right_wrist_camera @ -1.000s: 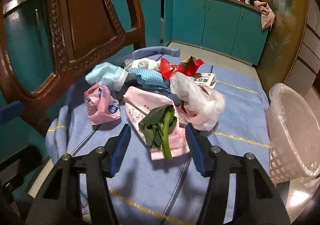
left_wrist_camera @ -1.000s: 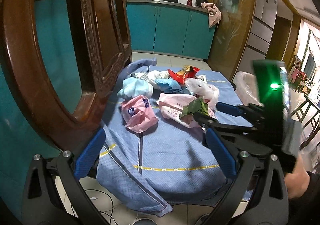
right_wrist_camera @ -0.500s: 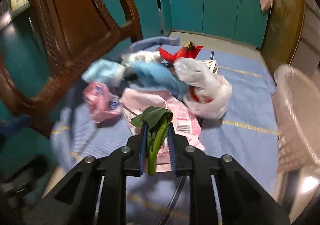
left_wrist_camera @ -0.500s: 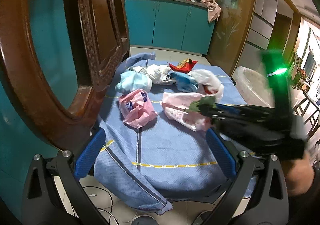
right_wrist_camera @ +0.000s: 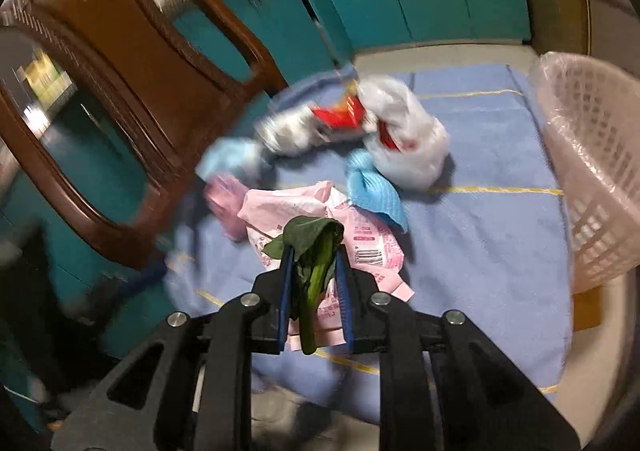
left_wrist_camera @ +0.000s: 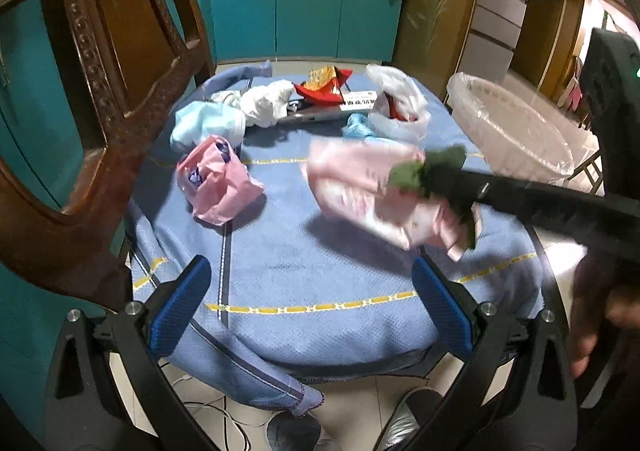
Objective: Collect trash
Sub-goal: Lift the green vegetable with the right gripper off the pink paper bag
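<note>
My right gripper is shut on a green leafy vegetable scrap together with a pink printed wrapper, lifted off the blue tablecloth. In the left wrist view the scrap and wrapper hang from the right gripper, blurred. My left gripper is open and empty at the table's near edge. A pink bag, light blue bag, white bag and red wrapper lie on the table.
A pink lined waste basket stands at the table's right side, also in the left wrist view. A carved wooden chair back rises at the left. Teal cabinets stand behind.
My right gripper closed on the vegetable scrap and pink wrapper, then lifted them and swung right. The left gripper stayed open at the near edge.
</note>
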